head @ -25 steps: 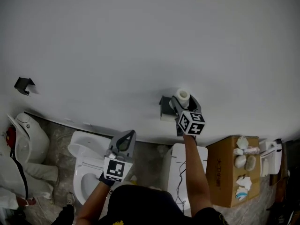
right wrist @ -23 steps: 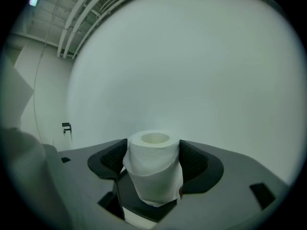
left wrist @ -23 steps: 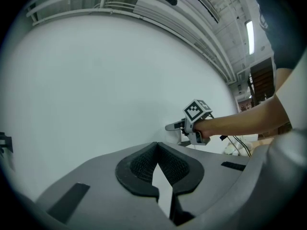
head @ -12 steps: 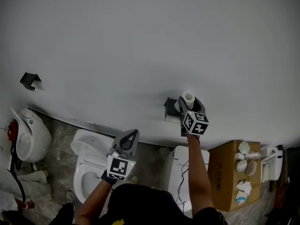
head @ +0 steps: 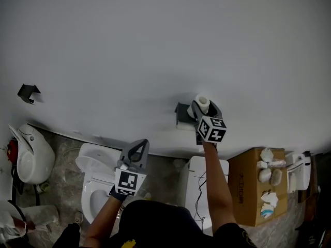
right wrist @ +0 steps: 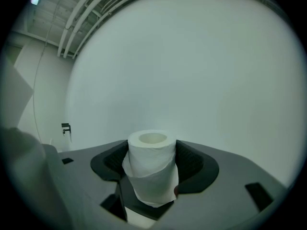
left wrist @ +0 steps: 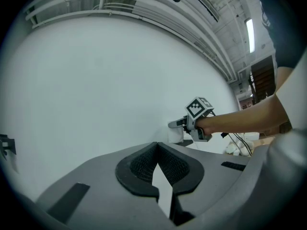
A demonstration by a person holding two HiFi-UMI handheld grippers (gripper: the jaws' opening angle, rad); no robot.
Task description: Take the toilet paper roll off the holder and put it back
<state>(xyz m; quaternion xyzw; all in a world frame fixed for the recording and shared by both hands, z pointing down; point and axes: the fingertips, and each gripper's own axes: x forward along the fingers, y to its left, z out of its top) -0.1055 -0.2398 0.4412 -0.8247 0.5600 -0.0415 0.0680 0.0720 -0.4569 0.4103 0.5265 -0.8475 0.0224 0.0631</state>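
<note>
The white toilet paper roll [right wrist: 151, 169] stands upright between the pads of my right gripper [right wrist: 152, 151], whose jaws have just been closing and now press on its sides. In the head view the roll [head: 202, 104] is up by the white wall, just right of the dark wall holder [head: 180, 114], with the right gripper [head: 199, 110] under it. My left gripper [head: 138, 149] hangs lower, over the toilet, well left of the holder. Its jaws meet at the tips with nothing between them [left wrist: 156, 145].
A white toilet [head: 95, 182] is below the left gripper, and another white fixture [head: 199, 182] is under the right arm. A cardboard box [head: 253, 190] with small items stands at the right. A second dark bracket [head: 27, 93] is far left on the wall.
The right gripper stays beside the holder with the roll in it. The head view swayed slightly. A person in light clothes at the lower left has mostly gone from view.
</note>
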